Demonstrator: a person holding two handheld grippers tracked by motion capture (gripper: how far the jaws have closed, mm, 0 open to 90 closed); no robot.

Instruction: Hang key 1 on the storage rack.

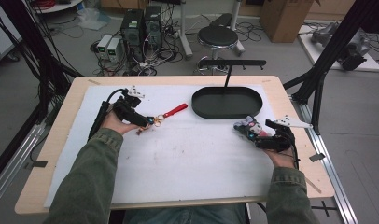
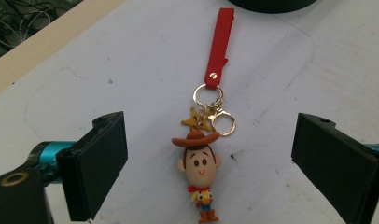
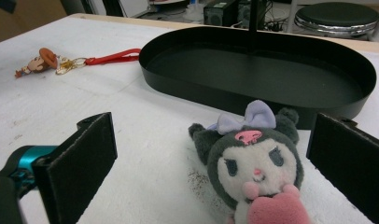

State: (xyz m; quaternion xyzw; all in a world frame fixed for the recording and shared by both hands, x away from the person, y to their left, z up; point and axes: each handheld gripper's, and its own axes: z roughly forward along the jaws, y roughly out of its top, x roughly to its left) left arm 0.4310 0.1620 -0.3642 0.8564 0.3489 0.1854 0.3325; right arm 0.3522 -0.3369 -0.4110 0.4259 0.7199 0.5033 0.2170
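The left gripper rests on the left part of the white mat, jaws spread wide with nothing clamped; between them lies a cowboy keychain, its red strap running toward the far side. The right gripper sits at the right, jaws equally wide and gripping nothing, with a grey plush toy lying between them. The toy wears a lilac bow and holds a pink heart. Just beyond the toy stands a black oval tray, near the table's far edge.
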